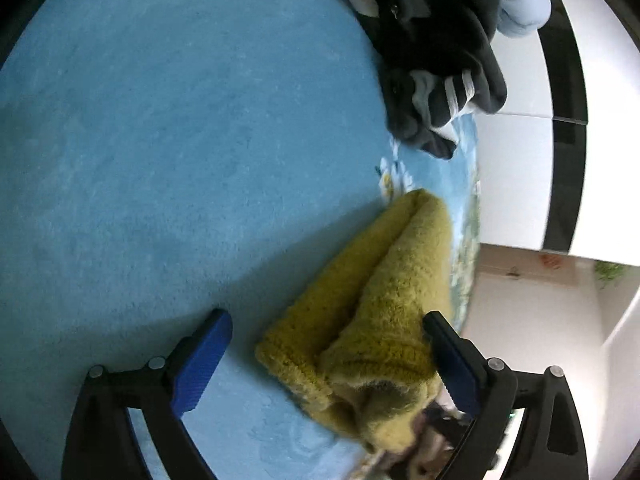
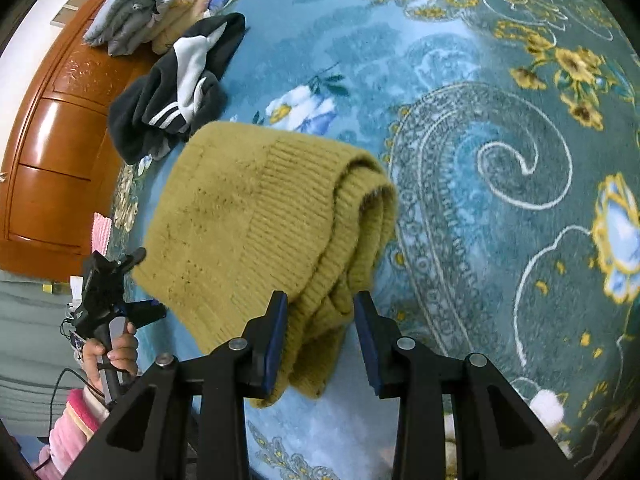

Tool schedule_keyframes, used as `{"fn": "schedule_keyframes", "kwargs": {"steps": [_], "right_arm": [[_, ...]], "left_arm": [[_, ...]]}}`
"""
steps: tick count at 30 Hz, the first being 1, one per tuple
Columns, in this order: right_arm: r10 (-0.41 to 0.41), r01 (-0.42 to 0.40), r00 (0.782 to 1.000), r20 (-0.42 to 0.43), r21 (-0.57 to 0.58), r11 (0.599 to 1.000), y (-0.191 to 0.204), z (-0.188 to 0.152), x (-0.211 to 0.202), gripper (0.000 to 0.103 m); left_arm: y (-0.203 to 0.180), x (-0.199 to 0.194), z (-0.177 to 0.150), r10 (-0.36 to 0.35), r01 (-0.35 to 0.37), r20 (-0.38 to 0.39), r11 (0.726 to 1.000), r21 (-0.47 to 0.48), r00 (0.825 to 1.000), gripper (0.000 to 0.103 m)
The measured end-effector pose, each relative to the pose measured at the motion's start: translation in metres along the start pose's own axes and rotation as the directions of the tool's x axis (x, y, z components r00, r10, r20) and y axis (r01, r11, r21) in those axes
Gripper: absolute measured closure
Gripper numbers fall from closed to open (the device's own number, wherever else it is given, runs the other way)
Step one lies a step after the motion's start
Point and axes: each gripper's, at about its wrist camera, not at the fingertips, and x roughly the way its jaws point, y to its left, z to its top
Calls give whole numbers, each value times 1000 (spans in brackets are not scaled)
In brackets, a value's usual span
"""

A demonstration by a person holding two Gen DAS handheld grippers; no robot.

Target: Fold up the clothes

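This is a home, most likely a bedroom. A blue plush bedspread [image 2: 460,128] with paisley and flower patterns covers a bed, and a carved, polished wooden headboard [image 2: 52,152] stands at its end, with folded quilts [image 2: 132,12] stacked against it. Clothes lie about on the bedspread, a dark striped garment [image 2: 172,96] and a yellow sweater [image 2: 248,216], and white walls [image 1: 516,184] show beyond the bed's edge.
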Motion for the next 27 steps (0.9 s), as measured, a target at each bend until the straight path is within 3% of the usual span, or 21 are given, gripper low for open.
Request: {"fn": "schedule_keyframes", "kwargs": {"steps": [4, 6, 9, 15, 18, 23, 27], "right_arm": [[3, -3, 1000, -10, 9, 1000, 3, -1, 6, 68], [7, -7, 1000, -13, 12, 1000, 5, -3, 7, 68], [-3, 3, 1000, -13, 6, 1000, 8, -6, 6, 68], [17, -17, 1000, -10, 46, 999, 2, -15, 2, 68], [26, -26, 1000, -6, 55, 998, 0, -20, 0, 68], [49, -49, 999, 0, 57, 997, -1, -28, -1, 68], [79, -78, 997, 2, 76, 994, -3, -30, 2, 68]], "left_arm": [[-7, 7, -2, 6, -5, -30, 999, 39, 1000, 9], [-6, 9, -3, 3, -1, -42, 999, 39, 999, 25], [-4, 9, -6, 7, -5, -44, 999, 36, 999, 40], [-14, -1, -19, 45, -43, -18, 994, 100, 999, 60], [-20, -12, -32, 96, -96, 5, 989, 116, 995, 63], [-16, -31, -66, 141, -141, 9, 989, 37, 990, 64], [-26, -32, -76, 207, -208, 26, 974, 89, 978, 63]]}}
